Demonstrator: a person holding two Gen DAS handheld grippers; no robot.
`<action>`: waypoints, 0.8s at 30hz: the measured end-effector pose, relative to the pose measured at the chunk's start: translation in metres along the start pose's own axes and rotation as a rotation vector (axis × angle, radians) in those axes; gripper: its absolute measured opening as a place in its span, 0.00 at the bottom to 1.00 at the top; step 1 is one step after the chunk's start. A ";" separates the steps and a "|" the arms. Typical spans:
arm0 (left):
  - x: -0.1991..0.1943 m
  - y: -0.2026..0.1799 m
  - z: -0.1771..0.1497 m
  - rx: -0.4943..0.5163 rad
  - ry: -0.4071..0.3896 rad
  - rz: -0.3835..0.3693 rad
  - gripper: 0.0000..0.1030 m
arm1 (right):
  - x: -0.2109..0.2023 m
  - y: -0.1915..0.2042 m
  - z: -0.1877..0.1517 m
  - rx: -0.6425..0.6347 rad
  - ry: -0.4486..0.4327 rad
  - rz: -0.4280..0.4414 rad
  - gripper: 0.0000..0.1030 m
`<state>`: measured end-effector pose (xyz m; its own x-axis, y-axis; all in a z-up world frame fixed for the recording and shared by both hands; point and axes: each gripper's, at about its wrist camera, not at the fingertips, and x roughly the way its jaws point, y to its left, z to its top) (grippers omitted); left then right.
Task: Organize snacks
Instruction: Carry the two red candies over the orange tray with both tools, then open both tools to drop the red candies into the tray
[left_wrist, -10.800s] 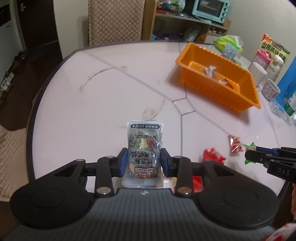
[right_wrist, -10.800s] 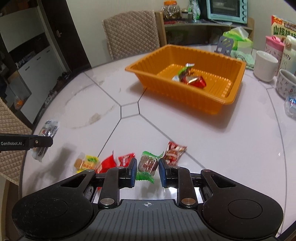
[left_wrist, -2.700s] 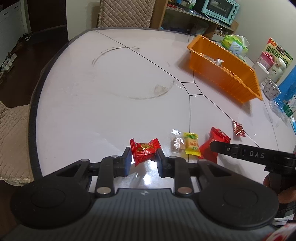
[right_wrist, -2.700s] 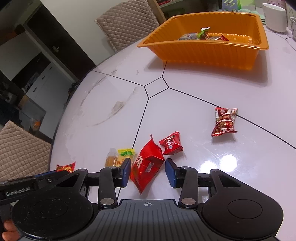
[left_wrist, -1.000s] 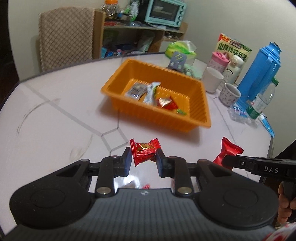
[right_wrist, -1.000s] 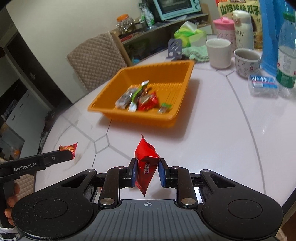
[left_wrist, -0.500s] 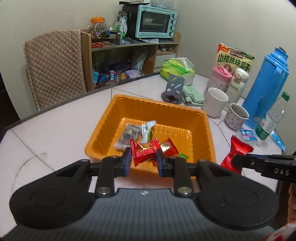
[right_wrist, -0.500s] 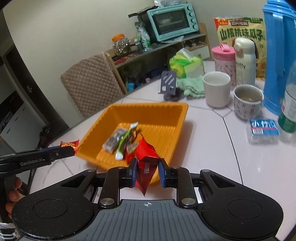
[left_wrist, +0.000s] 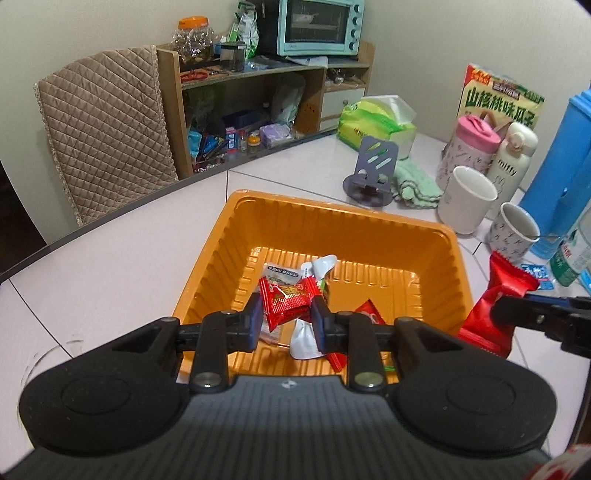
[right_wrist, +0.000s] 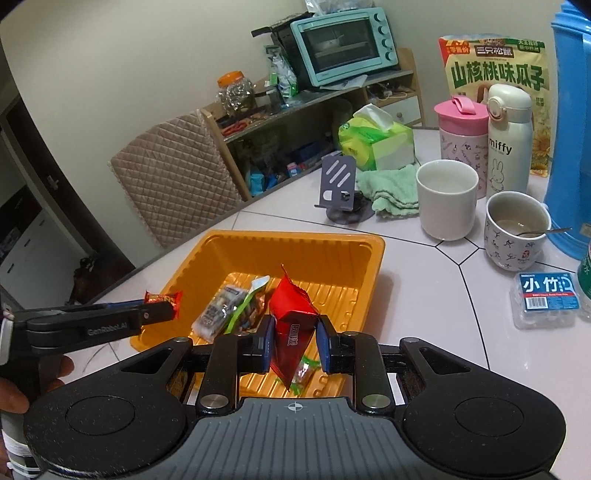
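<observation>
An orange tray (left_wrist: 332, 218) (right_wrist: 340, 247) on the white table holds several wrapped snacks (left_wrist: 317, 266) (right_wrist: 225, 306). My left gripper (left_wrist: 286, 317) is shut on a small red candy packet (left_wrist: 288, 299) and hovers over the tray's near side; in the right wrist view that gripper (right_wrist: 162, 306) shows at the left with the candy (right_wrist: 164, 297) at its tip. My right gripper (right_wrist: 293, 345) is shut on a larger red snack bag (right_wrist: 291, 321) above the tray's near right corner. In the left wrist view this bag (left_wrist: 495, 306) hangs beside the tray's right rim.
Past the tray stand a grey phone stand (left_wrist: 373, 166), a green cloth (right_wrist: 391, 192), a tissue pack (right_wrist: 376, 140), a white cup (right_wrist: 447, 199), a patterned cup with a spoon (right_wrist: 515, 229), bottles, a blue thermos (left_wrist: 561, 166) and a seed bag (right_wrist: 495, 70). A quilted chair (left_wrist: 103, 125) stands behind.
Both grippers have moved forward from the open table to above the orange tray, each still holding its red snack. The tray now fills the middle of both views.
</observation>
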<state>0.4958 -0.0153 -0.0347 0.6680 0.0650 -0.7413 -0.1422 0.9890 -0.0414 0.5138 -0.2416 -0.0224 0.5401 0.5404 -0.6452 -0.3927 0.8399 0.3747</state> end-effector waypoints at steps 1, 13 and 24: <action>0.004 0.000 0.001 0.003 0.005 0.004 0.24 | 0.002 -0.001 0.001 0.002 0.002 -0.001 0.24; 0.028 -0.002 0.009 0.011 0.030 -0.012 0.25 | 0.017 -0.004 0.005 0.010 0.020 -0.010 0.24; 0.027 0.010 0.010 -0.005 0.031 0.011 0.30 | 0.027 -0.009 0.009 0.018 0.027 -0.020 0.24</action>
<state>0.5204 -0.0023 -0.0485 0.6436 0.0712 -0.7620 -0.1530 0.9875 -0.0369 0.5380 -0.2341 -0.0371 0.5278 0.5217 -0.6703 -0.3686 0.8516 0.3727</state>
